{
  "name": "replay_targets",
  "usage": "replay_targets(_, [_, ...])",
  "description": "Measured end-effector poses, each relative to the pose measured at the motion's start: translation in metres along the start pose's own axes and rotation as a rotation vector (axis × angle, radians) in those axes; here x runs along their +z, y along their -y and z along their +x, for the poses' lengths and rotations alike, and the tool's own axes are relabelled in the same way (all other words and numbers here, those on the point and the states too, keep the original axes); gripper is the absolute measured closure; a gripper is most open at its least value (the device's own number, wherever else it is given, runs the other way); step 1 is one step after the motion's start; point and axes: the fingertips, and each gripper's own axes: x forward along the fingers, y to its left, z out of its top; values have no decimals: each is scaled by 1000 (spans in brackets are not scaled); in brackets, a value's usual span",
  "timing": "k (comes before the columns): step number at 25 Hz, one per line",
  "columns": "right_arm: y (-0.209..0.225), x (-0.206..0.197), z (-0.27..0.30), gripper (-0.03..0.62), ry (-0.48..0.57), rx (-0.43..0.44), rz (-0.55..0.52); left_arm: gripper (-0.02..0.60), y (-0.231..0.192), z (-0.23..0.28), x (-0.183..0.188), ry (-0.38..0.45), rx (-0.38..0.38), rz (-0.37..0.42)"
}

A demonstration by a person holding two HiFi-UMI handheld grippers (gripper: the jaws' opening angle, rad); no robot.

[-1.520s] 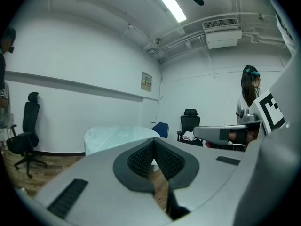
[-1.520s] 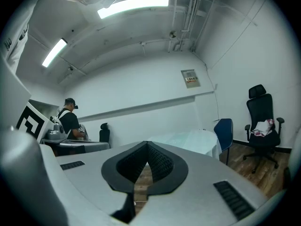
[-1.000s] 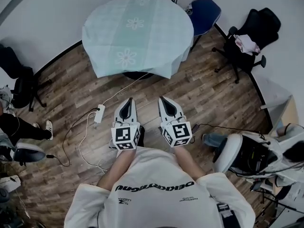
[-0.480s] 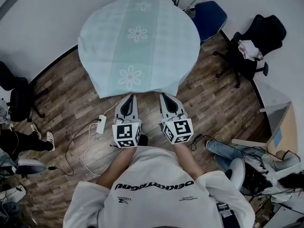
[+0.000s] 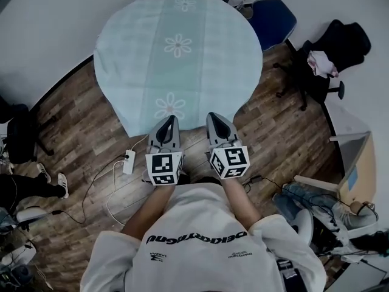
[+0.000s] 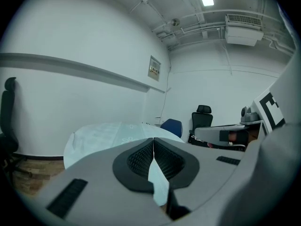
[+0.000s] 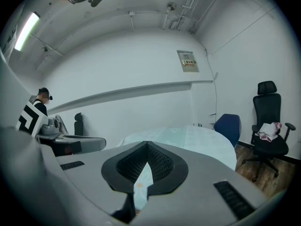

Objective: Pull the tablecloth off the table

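A pale green tablecloth [image 5: 176, 47] with white daisy prints covers a round table and hangs over its rim all round. My left gripper [image 5: 169, 120] and right gripper [image 5: 214, 115] are held side by side, their tips at the cloth's near hanging edge. Both are shut with nothing between the fingers. In the left gripper view the closed left gripper [image 6: 153, 139] points at the tablecloth [image 6: 101, 133] just ahead. The right gripper view shows the right gripper [image 7: 147, 144] closed the same way, with the tablecloth [image 7: 197, 138] beyond it.
A blue chair [image 5: 273, 20] stands behind the table at the right. A black office chair [image 5: 331, 59] with pink cloth on it is further right. A power strip [image 5: 127, 161] and cables lie on the wood floor at my left. A seated person's legs [image 5: 304, 196] are at the right.
Both grippers have moved forward together to the table, from well short of it to the cloth's near edge. The jaws stayed shut.
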Motion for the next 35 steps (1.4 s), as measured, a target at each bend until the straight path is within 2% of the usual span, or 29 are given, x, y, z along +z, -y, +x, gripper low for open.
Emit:
replay_targets(10, [38,-10,54,566,-70,-42,39,565,-37,53,-12,-67,51,-17])
replay_targets(20, [97,-19,145,566,-114,-64,74,565,-79,144,-13,-118,106,-14])
replay_targets(30, [119,-57,225,566,-223,-83,88,563,-137,213,-36,-177,153,-38])
replay_targets(33, [127,-69,244,563,-248,-86,91,544,-148,230,-46,-197,158,-42])
replay_targets(35, [133,-77,257,533,-269,-87,101,521,-155,241,-55,-217,160,-60])
